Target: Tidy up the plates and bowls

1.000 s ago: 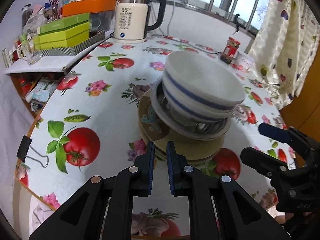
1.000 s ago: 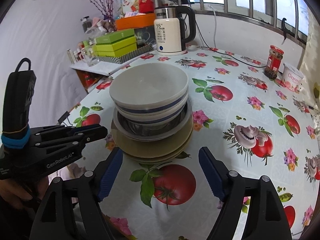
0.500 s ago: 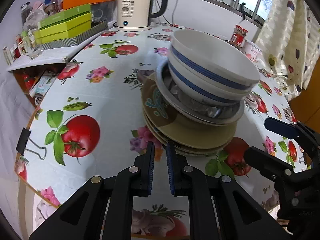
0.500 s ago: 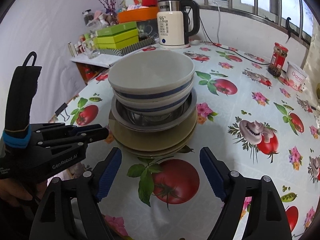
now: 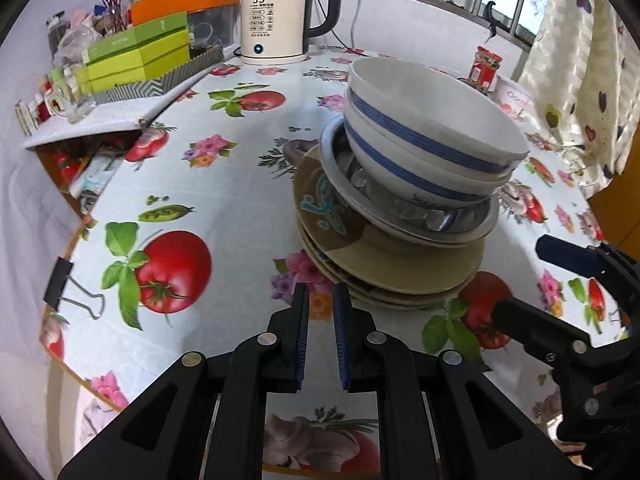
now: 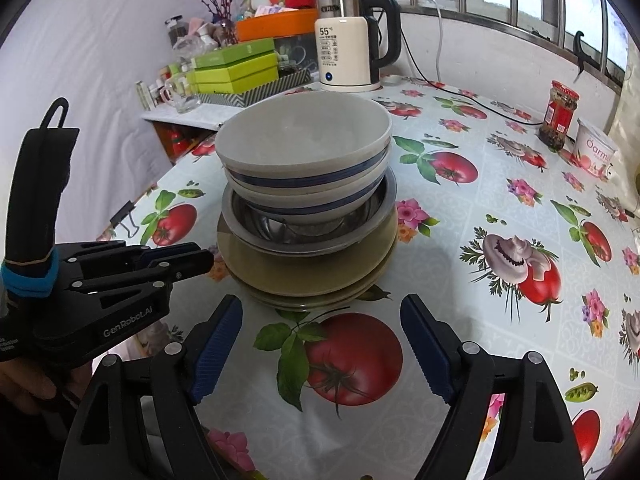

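Note:
One stack stands on the flowered tablecloth (image 6: 460, 216). Two white bowls with blue stripes (image 5: 432, 120) (image 6: 304, 140) are nested on top. They rest in a steel bowl (image 5: 420, 216) (image 6: 280, 232). Several olive plates (image 5: 392, 268) (image 6: 304, 276) lie underneath. My left gripper (image 5: 320, 292) (image 6: 204, 258) is shut on nothing, its tips just short of the plates' near-left rim. My right gripper (image 6: 322, 306) (image 5: 524, 278) is open, its pads apart in front of the stack and touching nothing.
A cream kettle (image 6: 346, 56) and green boxes (image 6: 236, 68) stand at the back left. A red-lidded jar (image 6: 558, 114) and a yoghurt tub (image 6: 594, 154) sit at the back right. A binder clip (image 5: 60, 280) grips the table's left edge. A curtain (image 5: 580, 60) hangs on the right.
The left gripper has tilted a little, so the stack sits higher and further right in its view. The right gripper and the stack have hardly moved.

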A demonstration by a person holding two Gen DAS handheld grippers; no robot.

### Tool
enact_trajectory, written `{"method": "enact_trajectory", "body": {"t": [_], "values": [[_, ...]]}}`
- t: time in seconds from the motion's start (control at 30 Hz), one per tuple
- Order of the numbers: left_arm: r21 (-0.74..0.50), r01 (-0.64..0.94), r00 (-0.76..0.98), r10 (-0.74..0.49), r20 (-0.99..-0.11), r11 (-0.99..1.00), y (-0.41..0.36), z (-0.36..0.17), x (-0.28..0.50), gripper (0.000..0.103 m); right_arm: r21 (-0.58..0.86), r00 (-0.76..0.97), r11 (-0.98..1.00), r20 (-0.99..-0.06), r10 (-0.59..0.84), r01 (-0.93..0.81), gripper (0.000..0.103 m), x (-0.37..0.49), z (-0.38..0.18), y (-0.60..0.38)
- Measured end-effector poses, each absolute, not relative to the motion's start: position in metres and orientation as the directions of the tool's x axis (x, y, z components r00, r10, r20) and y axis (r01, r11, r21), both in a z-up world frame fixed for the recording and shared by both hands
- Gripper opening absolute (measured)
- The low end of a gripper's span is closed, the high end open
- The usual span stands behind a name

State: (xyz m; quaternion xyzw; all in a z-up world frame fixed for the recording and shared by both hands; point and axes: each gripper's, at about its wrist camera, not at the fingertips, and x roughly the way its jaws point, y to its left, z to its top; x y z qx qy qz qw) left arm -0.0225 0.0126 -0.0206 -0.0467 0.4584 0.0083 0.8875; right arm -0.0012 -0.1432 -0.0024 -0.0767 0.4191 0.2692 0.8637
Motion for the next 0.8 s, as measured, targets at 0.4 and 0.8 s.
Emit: {"method": "enact_trajectory", "body": {"t": [0.4, 0.8], "values": [[-0.060, -0.067, 0.576, -0.011, -0.818, 0.996, 0.0124, -0.0208, -0.0235, 0.013, 0.093, 0.503, 0.843, -0.766, 0.400, -0.529, 0.083, -0.0009, -0.0022, -0.1430], [-0.061, -0.065, 0.578, -0.012, -0.816, 0.996, 0.0131, -0.0206, -0.0236, 0.013, 0.092, 0.502, 0.843, -0.767, 0.399, -0.530, 0.084, -0.0017, -0.0033, -0.1429]]}}
